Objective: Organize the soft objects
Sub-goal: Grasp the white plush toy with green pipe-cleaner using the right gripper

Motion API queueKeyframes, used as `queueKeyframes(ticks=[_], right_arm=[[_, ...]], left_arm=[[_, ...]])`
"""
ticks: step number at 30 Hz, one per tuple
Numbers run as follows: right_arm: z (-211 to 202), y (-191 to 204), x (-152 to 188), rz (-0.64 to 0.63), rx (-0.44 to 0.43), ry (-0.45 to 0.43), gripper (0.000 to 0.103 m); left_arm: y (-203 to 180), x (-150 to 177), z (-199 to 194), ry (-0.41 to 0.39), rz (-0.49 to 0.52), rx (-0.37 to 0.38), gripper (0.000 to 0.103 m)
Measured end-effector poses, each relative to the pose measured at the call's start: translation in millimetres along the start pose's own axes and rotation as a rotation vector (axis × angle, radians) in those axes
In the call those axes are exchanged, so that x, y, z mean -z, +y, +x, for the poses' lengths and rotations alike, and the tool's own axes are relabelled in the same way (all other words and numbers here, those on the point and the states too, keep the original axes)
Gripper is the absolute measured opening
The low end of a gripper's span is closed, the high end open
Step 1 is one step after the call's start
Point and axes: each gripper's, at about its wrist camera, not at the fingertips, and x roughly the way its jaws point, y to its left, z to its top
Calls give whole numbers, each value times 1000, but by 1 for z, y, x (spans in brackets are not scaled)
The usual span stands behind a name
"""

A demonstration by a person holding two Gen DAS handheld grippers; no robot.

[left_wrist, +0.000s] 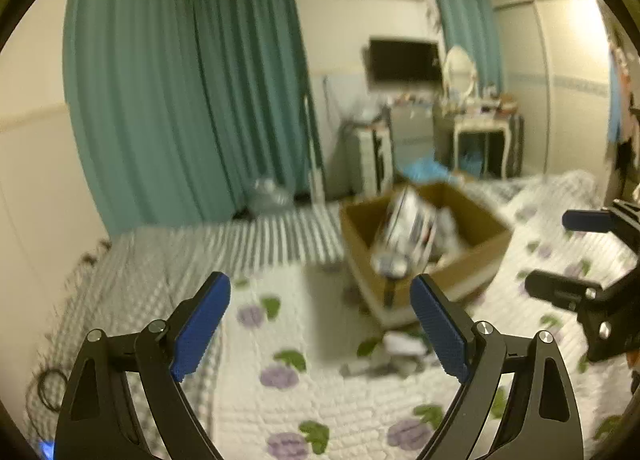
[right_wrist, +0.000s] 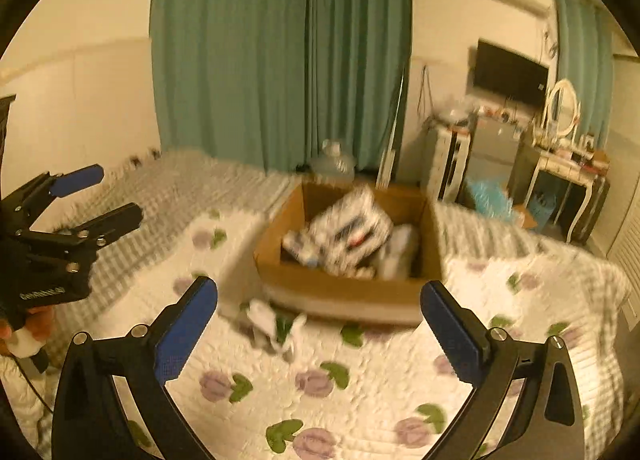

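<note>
Right wrist, left tongs (right_wrist: 100, 196) lettering unreadable

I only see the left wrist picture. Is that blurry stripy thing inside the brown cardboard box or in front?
Observer: In the right wrist view the stripy black-and-white soft pack sits inside the brown cardboard box.
Child: Anything else in there?
Observer: A white soft bundle, beside the pack on its right.
Child: What holds the left gripper?
Observer: A person's bare hand, from below; the left gripper is open and empty.
</note>
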Motion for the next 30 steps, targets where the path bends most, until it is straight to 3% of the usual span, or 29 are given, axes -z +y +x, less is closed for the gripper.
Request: queueKeyframes(ticks=[6,11,16,19,22,30], right_arm=[[80,16,46,-38,-19,129,102],[131,18,68,17,-87,227,101],[160,18,71,36,-124,271,89],[171,15,70,46,-131,284,73],[177,12,69,74,-172,296,37],[148,-2,67,89,-108,249,31]], left_arm=[[-9,65,67,158,4,-14,93],[-4,91,93,243,0,-12,93],[1,104,117,299,-30,15,93],[-2,107,121,300,-25,37,93],[-6,107,125,305,-21,68,93],[-25,99,117,300,-30,188,93]])
